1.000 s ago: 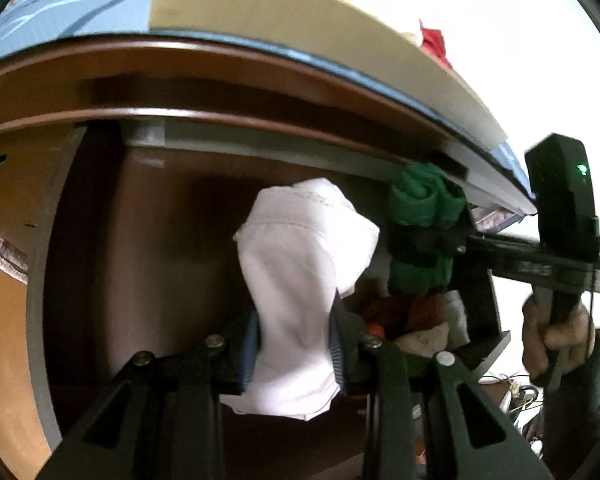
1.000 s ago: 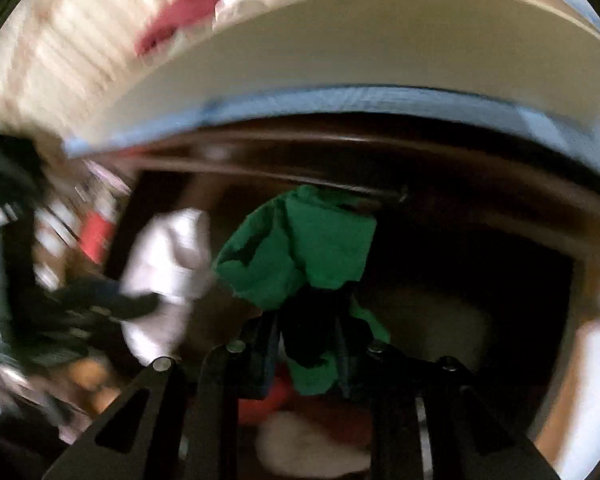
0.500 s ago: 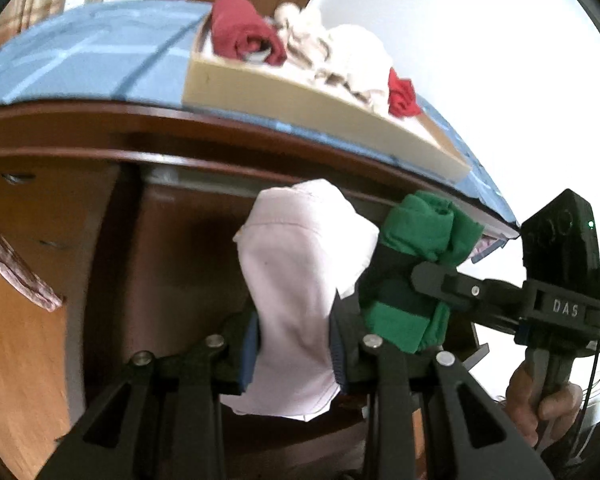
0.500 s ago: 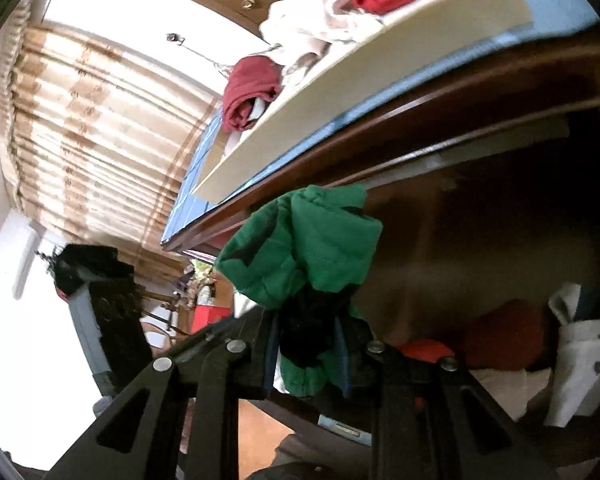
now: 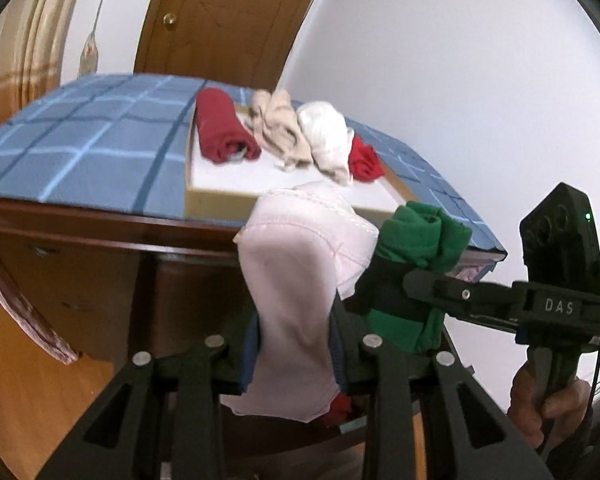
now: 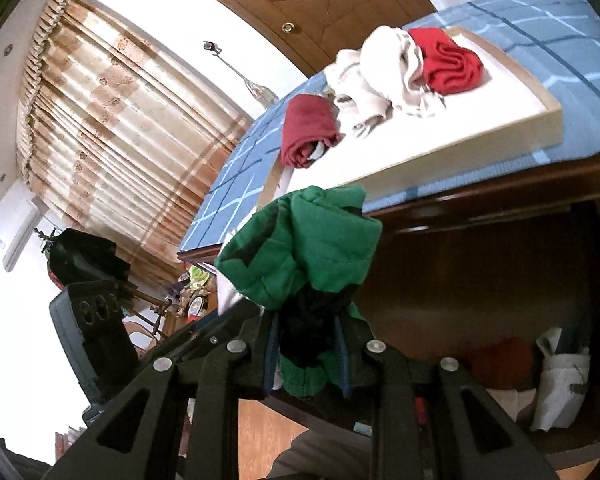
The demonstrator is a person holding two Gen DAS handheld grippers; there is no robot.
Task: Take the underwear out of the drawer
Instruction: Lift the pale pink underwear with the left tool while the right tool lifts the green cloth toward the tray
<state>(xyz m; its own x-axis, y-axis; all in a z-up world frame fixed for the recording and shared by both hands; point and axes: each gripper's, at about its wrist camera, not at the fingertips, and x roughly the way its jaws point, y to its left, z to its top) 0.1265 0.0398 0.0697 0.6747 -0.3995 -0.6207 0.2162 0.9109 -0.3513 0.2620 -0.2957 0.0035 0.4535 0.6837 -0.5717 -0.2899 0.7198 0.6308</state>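
Blue checked surface (image 5: 80, 148) up top, a tray (image 5: 220, 190) at its front edge. Below it, the open drawer (image 6: 500, 412). The left hand-held gripper (image 5: 292, 354) is clamped on pale pink underwear (image 5: 296, 292); the right hand-held gripper (image 6: 306, 354) pinches green underwear (image 6: 304, 252), both up beside the front edge.

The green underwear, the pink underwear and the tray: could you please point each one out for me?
green underwear (image 6: 320, 240): right wrist view, on the bunched upper fold.
pink underwear (image 5: 292, 304): left wrist view, on the middle of the cloth.
tray (image 5: 220, 198): left wrist view, on its near rim.
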